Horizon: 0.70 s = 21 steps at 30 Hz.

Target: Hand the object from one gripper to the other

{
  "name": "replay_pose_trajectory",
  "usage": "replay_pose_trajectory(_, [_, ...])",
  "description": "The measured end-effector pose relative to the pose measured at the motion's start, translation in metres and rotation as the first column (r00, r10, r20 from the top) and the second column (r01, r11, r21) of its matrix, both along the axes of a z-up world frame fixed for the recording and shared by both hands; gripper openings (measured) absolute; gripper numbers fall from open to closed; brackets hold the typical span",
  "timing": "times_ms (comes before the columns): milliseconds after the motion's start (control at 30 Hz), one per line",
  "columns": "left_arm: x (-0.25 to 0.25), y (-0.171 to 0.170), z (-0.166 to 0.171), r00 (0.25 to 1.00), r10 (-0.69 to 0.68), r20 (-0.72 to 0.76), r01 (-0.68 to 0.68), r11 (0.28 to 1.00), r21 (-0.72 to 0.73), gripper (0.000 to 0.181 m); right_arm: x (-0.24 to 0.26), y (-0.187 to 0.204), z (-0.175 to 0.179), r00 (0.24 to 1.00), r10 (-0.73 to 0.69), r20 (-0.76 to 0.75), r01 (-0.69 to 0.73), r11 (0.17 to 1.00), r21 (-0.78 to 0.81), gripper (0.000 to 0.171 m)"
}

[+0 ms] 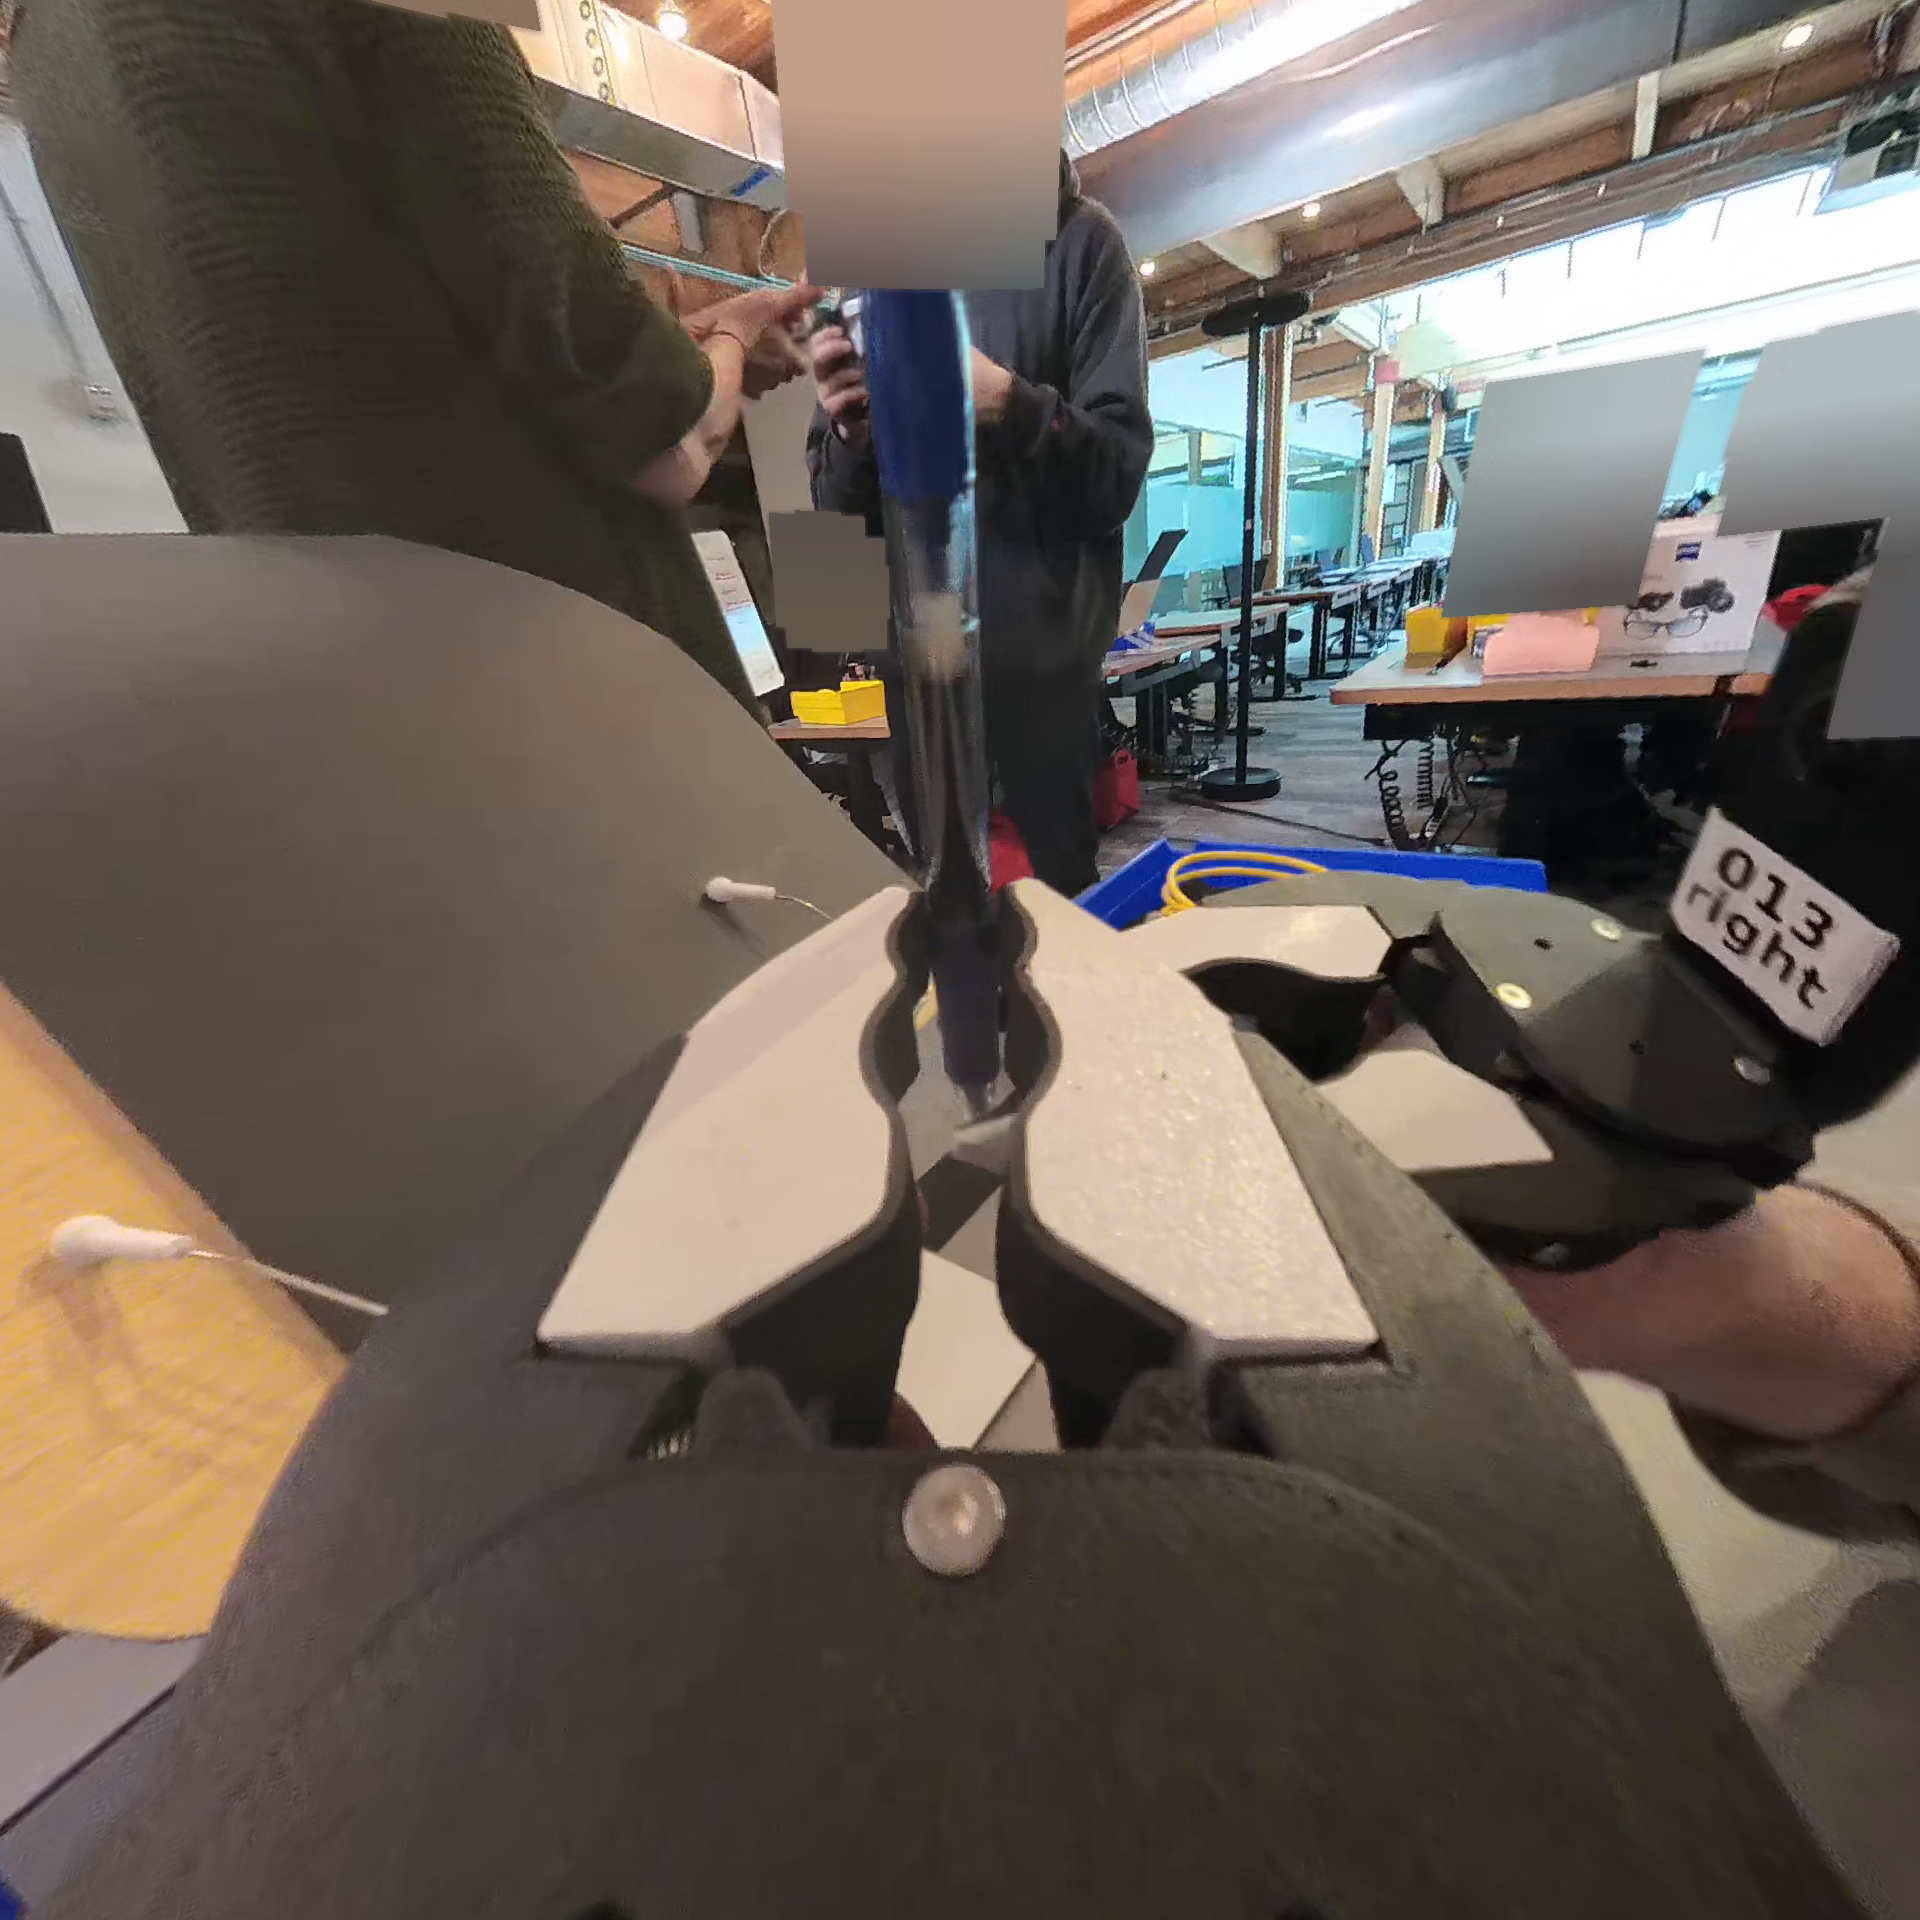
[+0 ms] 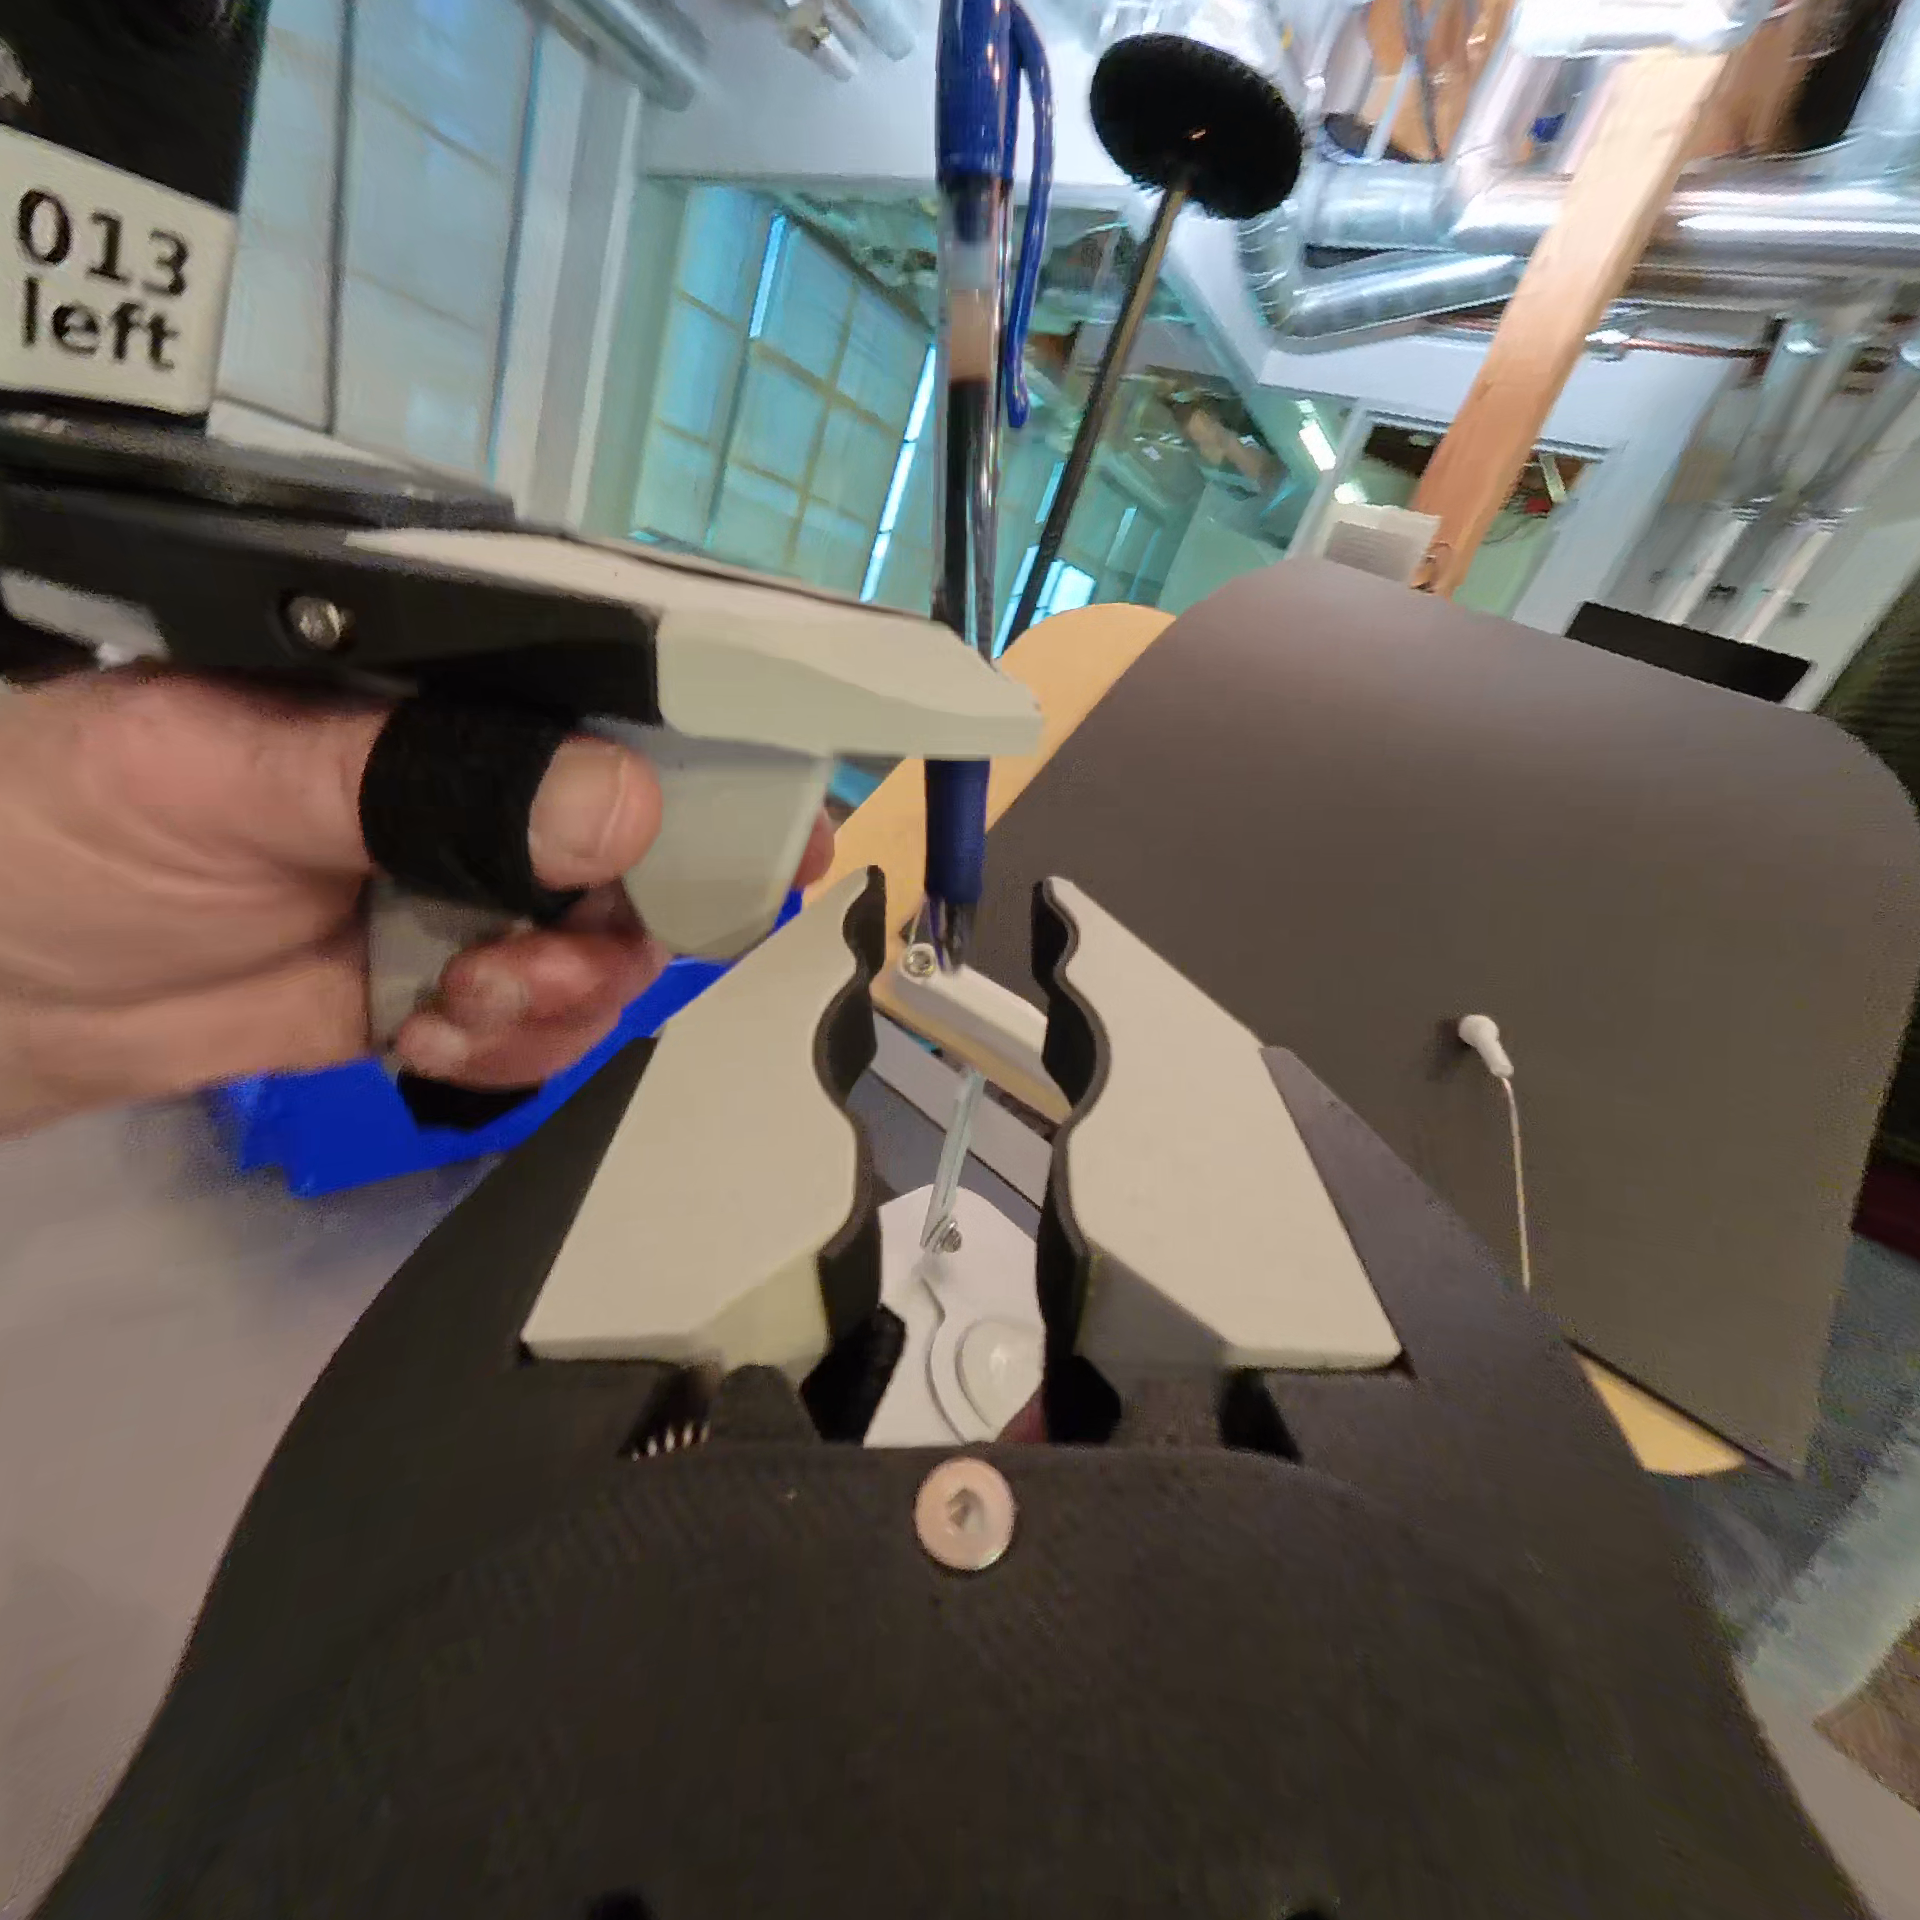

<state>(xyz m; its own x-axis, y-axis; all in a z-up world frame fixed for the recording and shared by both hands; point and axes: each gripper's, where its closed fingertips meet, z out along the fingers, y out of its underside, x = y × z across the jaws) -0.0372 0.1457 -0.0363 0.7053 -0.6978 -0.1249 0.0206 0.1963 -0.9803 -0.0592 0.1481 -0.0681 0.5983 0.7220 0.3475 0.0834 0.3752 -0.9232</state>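
A blue pen (image 1: pixel 920 436) with a clear barrel stands upright, clip end up and tip down. My left gripper (image 1: pixel 961 914) is shut on its dark blue grip section. In the right wrist view the left gripper (image 2: pixel 977 686) comes in from the left, held by a hand, with the pen (image 2: pixel 977 208) rising above it. My right gripper (image 2: pixel 961 899) is open, and the pen's tip hangs between its two fingertips without touching them. It also shows in the left wrist view (image 1: pixel 1278 1018), at the right, with its jaws apart.
A dark curved panel (image 1: pixel 364 831) with small white plugs stands at the left over a wooden surface (image 1: pixel 125 1351). A blue bin (image 1: pixel 1351 868) with yellow cable sits behind the grippers. Two people stand beyond, near a black pole stand (image 1: pixel 1252 520) and desks. The tips of both grippers are at nearly the same place.
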Motion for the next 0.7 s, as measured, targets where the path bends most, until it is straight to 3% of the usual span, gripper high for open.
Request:
replay_pose_trajectory(100, [-0.008,0.001,0.0,0.996,-0.028,-0.083,0.026,0.999,-0.021,0.011,0.0,-0.007,-0.008,0.982,0.146,0.117,-0.143,0.989,-0.034,0.029])
replay_pose_trajectory(200, [-0.019,0.003,0.004,0.988,0.025,-0.152,-0.023,1.0,0.015,0.012,0.019,-0.009,0.015,0.979,0.2,0.029,-0.198,0.979,-0.038,0.022])
replay_pose_trajectory(367, [-0.007,-0.001,-0.008,0.952,0.071,-0.298,-0.054,0.996,0.066,0.011,0.029,-0.021,0.043,0.968,0.232,-0.091,-0.234,0.972,-0.013,0.02])
replay_pose_trajectory(567, [0.018,-0.01,-0.022,0.934,0.053,-0.354,-0.027,0.997,0.077,0.011,0.014,-0.026,0.032,0.968,0.242,-0.061,-0.245,0.969,-0.04,0.019])
replay_pose_trajectory(700, [0.02,-0.01,-0.024,0.937,0.049,-0.347,-0.024,0.997,0.074,0.012,0.013,-0.026,0.032,0.969,0.237,-0.067,-0.24,0.97,-0.037,0.007])
